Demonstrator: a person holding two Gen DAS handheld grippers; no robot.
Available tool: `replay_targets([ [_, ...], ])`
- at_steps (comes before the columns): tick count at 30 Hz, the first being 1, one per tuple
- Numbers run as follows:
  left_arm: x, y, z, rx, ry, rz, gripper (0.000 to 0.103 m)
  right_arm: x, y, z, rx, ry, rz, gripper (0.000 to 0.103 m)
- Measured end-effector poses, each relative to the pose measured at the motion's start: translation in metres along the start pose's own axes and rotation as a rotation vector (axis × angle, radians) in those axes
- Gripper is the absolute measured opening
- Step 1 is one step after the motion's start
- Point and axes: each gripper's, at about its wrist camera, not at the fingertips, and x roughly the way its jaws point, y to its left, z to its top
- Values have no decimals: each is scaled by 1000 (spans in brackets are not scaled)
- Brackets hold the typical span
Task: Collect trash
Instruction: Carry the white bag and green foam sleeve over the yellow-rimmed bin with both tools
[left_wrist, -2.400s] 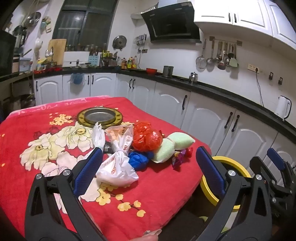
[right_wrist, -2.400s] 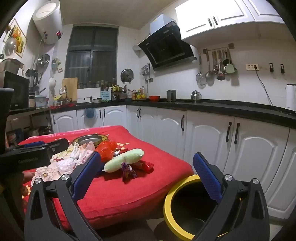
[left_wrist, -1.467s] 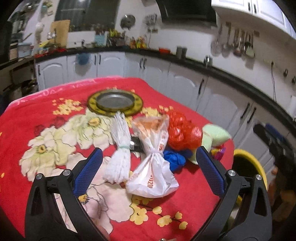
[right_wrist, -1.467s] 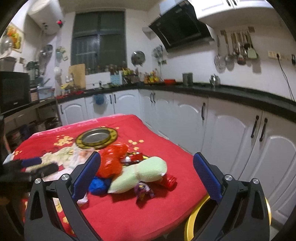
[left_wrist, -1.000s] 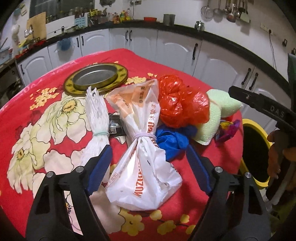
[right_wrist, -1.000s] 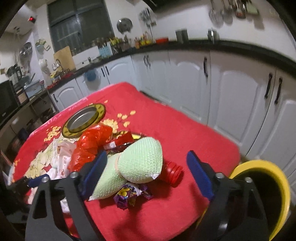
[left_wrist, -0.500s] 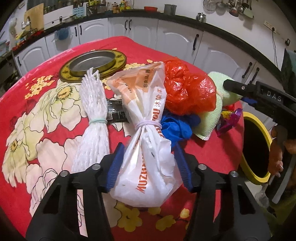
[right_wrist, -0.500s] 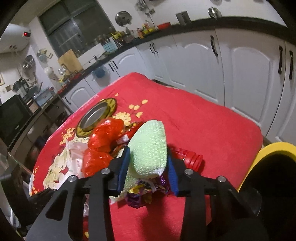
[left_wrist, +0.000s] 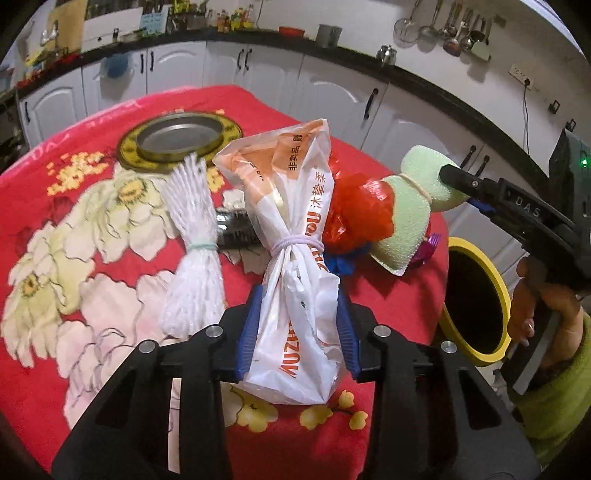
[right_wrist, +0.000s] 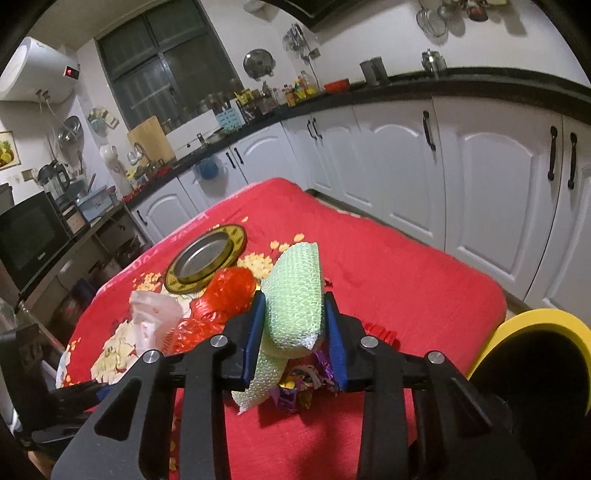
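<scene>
While your left gripper (left_wrist: 299, 328) clenches its jaws on the tied white plastic bag (left_wrist: 295, 258) on the red floral worktop (left_wrist: 74, 229), your right gripper (right_wrist: 293, 332) grips the green bubble-wrap bundle (right_wrist: 295, 295) beside the yellow-rimmed bin (right_wrist: 532, 354).

left gripper (left_wrist: 297, 328), right gripper (right_wrist: 293, 332), jaws clamped

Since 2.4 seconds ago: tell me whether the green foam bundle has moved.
Yes. The green foam bundle lay flat beside the red bag; now its end is tipped up off the red cloth, clamped in the right gripper.
</scene>
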Motion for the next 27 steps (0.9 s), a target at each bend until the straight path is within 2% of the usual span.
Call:
replay_targets([
  [8, -32, 10, 9, -30, -99, 14, 30, -29, 1, 5, -14, -85, -10, 30],
  [13, -46, 7, 17, -38, -148, -5, 30, -53, -3, 10, -18, -145, -17, 30],
  [27, -45, -35, 27, 37, -176, -62, 29, -107, -34, 14, 25, -239, -51, 30],
])
